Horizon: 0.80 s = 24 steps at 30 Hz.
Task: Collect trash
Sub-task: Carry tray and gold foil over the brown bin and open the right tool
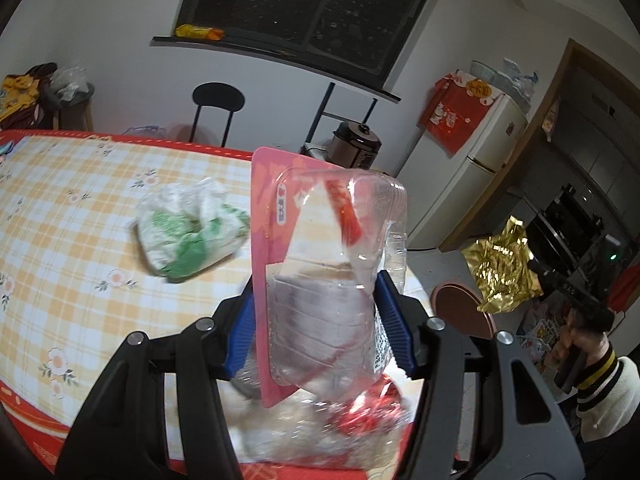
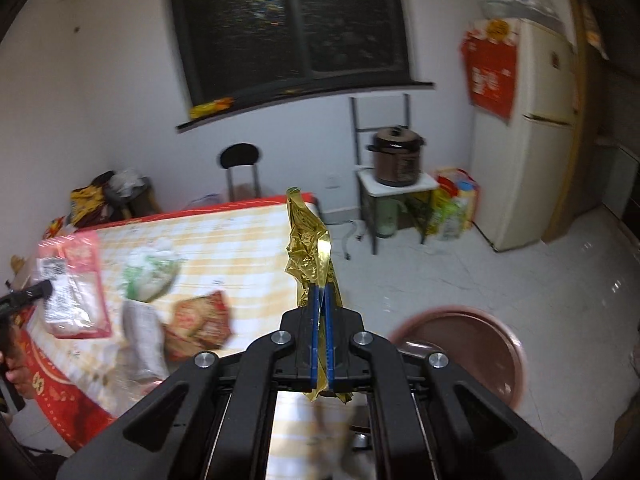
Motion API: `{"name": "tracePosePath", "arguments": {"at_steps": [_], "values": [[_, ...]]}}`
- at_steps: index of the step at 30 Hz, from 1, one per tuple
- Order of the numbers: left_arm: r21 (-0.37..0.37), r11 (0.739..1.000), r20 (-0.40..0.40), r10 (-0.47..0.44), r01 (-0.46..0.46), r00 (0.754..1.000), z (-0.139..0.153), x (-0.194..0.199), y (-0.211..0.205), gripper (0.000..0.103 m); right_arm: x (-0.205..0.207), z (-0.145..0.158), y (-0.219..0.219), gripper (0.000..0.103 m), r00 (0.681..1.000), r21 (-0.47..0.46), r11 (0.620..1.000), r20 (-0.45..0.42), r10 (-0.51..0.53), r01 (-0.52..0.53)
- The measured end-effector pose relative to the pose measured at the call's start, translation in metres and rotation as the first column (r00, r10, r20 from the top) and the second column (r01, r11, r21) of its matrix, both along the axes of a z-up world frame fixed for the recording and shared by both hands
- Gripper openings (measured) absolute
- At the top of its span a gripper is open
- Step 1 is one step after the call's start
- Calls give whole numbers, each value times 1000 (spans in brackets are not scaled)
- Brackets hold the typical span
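Gold foil wrapper (image 2: 310, 252) sits pinched in the right gripper (image 2: 320, 300), pads nearly shut on it, long axis running up and away along the fingers. The brown bin (image 2: 472, 344) lies on the floor just right of and below that gripper, so the right hand looks nearer the drop.

Left gripper (image 1: 320, 312) clamps the pink-backed blister pack (image 1: 316, 264) upright, pads at medium width, over the near right edge of the checked table (image 1: 60, 220); bin is further right of it.

Count left on the table: one green-and-white crumpled bag (image 1: 188, 228), one red snack packet (image 2: 200, 324), one pale wrapper (image 2: 144, 344). Two items held, one bin.
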State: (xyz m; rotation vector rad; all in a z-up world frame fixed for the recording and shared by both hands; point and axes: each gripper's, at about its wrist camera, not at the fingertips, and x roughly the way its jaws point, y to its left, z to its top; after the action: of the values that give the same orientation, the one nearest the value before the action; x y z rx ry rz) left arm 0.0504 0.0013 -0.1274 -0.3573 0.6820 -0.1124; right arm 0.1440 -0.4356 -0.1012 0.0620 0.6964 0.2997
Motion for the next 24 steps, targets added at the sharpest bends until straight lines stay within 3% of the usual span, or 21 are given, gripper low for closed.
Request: {"name": "tracePosePath", "arguments": {"at_steps": [9, 19, 21, 24], "values": [[25, 999, 9, -47, 47, 999, 11, 27, -65, 57, 26, -68, -89, 4, 979, -1, 990, -150, -137, 139], [39, 995, -5, -94, 94, 996, 9, 49, -123, 58, 52, -100, -106, 6, 968, 4, 994, -226, -109, 113], [39, 993, -10, -111, 111, 994, 8, 53, -135, 58, 54, -100, -108, 11, 968, 2, 993, -226, -113, 117], [42, 989, -15, -144, 145, 989, 6, 60, -152, 58, 53, -94, -116, 29, 970, 6, 992, -211, -120, 124]]}}
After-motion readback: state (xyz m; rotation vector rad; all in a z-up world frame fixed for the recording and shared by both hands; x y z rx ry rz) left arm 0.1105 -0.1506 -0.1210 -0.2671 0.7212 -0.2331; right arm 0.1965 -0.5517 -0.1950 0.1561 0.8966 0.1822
